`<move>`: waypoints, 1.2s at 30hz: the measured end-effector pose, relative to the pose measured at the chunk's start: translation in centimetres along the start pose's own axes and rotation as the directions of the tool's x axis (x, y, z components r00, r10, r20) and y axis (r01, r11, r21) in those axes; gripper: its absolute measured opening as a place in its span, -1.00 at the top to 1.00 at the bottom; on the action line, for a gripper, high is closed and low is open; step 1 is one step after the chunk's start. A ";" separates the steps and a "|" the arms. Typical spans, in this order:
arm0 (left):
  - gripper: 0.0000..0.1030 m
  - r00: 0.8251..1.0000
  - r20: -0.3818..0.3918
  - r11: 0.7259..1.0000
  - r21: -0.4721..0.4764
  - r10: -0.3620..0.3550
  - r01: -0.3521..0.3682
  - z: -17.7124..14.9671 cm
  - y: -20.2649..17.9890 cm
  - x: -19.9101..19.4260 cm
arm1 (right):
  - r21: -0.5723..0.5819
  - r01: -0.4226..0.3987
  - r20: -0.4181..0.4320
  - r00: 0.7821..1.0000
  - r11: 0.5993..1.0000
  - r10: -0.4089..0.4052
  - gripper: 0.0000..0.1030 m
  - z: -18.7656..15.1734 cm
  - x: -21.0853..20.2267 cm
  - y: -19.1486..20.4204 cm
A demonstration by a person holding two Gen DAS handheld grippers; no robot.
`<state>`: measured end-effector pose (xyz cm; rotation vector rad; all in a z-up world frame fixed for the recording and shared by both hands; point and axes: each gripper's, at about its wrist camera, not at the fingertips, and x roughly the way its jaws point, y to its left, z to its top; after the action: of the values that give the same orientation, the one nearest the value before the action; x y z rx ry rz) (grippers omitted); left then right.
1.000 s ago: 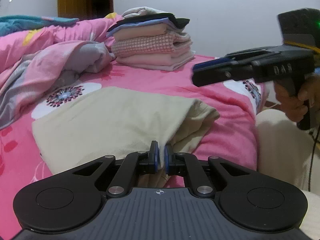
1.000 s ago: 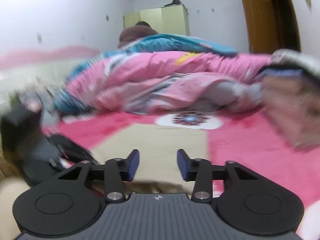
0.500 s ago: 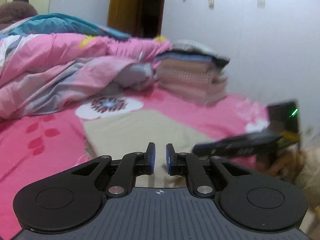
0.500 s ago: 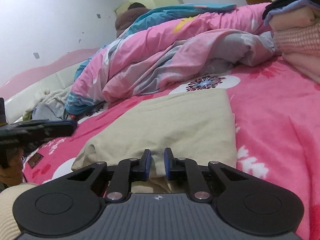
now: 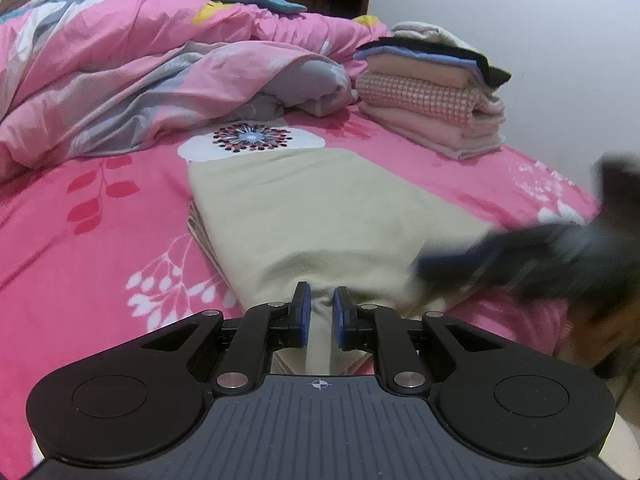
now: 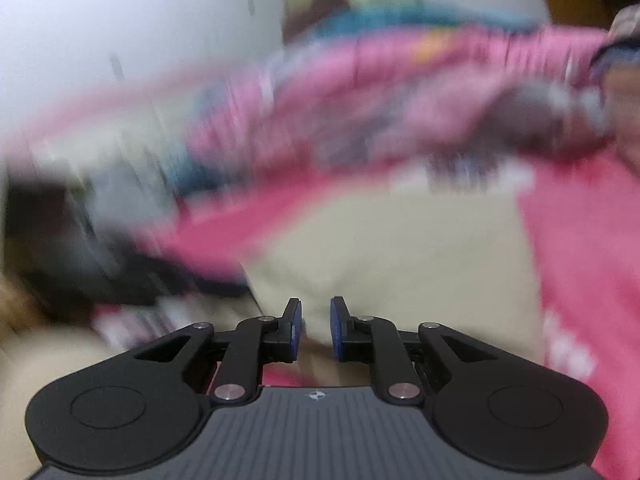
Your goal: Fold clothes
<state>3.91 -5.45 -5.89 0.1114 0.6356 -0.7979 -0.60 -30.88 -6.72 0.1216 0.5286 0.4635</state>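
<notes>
Left gripper tilted downward, fingers nearly closed, jaws just easing wider, cloth pinched between. Right gripper likewise angled down, fingers narrowed onto the cloth's near edge, having just closed; seen blurred at right in left wrist view.

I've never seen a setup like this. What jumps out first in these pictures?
A beige garment spread on the bright pink bedsheet, its near edge pinched in the left hand-held gripper. Behind it sit a stack of folded clothes at right and a rumpled pink quilt at left.
</notes>
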 end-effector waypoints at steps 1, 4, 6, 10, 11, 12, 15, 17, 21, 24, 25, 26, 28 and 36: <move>0.73 1.000 0.007 1.000 -0.012 -0.003 0.003 -0.2 0.2 -0.1 | -0.027 0.010 0.013 1.000 1.000 -0.010 0.74 -0.2 -0.1 0.4; 0.73 0.999 0.032 0.998 -0.050 -0.023 0.025 -0.6 0.9 -0.8 | -0.069 0.036 0.009 0.999 0.997 -0.036 0.72 0.7 -0.8 1.6; 0.73 0.998 0.045 0.997 -0.072 -0.032 0.035 -0.8 1.4 -1.4 | -0.087 0.044 0.007 0.999 0.995 -0.043 0.70 0.7 -0.8 2.1; 0.39 0.998 0.067 0.999 -0.026 -0.018 0.020 -1.2 1.2 -2.7 | -0.106 0.053 -0.004 0.999 0.993 -0.053 0.70 0.4 -0.3 2.5; 0.19 0.998 0.061 1.000 0.001 -0.012 0.012 -1.3 1.1 -2.8 | -0.074 0.038 -0.001 0.999 0.997 -0.039 0.70 0.4 -0.3 2.1; 0.12 0.998 0.055 1.000 0.029 -0.006 0.005 -1.4 0.9 -2.9 | -0.041 0.024 0.002 1.000 0.999 -0.024 0.70 0.4 -0.4 1.7; -0.13 0.999 0.040 0.996 0.087 0.010 -0.014 -1.3 0.6 -2.7 | 0.095 -0.035 0.026 0.999 0.995 0.033 0.68 1.0 -1.1 0.1; -0.16 0.999 0.026 0.994 0.108 0.021 -0.023 -0.8 0.6 -2.3 | 0.103 -0.049 0.057 0.997 0.993 0.044 0.67 1.4 -1.9 -0.1; -0.12 1.000 -0.002 0.997 0.074 0.012 -0.012 -0.4 1.3 -1.6 | -0.007 -0.079 0.105 0.991 0.997 0.079 0.52 2.2 -3.4 0.8; 0.06 1.000 -0.002 1.000 0.006 -0.028 0.028 -0.1 2.0 -1.5 | -0.198 -0.061 0.091 0.993 0.978 0.080 0.30 2.6 -3.7 2.4; 0.10 0.999 0.001 0.999 -0.012 -0.039 0.039 -0.1 2.2 -1.5 | -0.269 -0.049 0.076 0.995 0.962 0.072 0.30 2.7 -3.4 2.9; 0.13 0.999 0.004 0.999 -0.020 -0.043 0.043 -0.1 2.3 -1.5 | -0.335 -0.040 0.057 0.996 0.941 0.062 0.29 2.8 -2.9 3.5; 0.17 0.999 0.007 0.999 -0.026 -0.043 0.043 0.0 2.1 -1.3 | -0.455 -0.028 0.020 0.999 0.890 0.042 0.29 2.9 -1.9 4.6; 0.18 0.997 0.028 0.994 -0.082 -0.075 0.078 -0.2 2.9 -1.4 | -0.638 -0.011 -0.029 1.000 0.770 -0.009 0.37 1.4 1.8 7.6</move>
<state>5.07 -2.48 -5.64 0.0009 0.6513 -0.8442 -1.53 -23.27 -4.61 -0.5487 0.3737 0.6267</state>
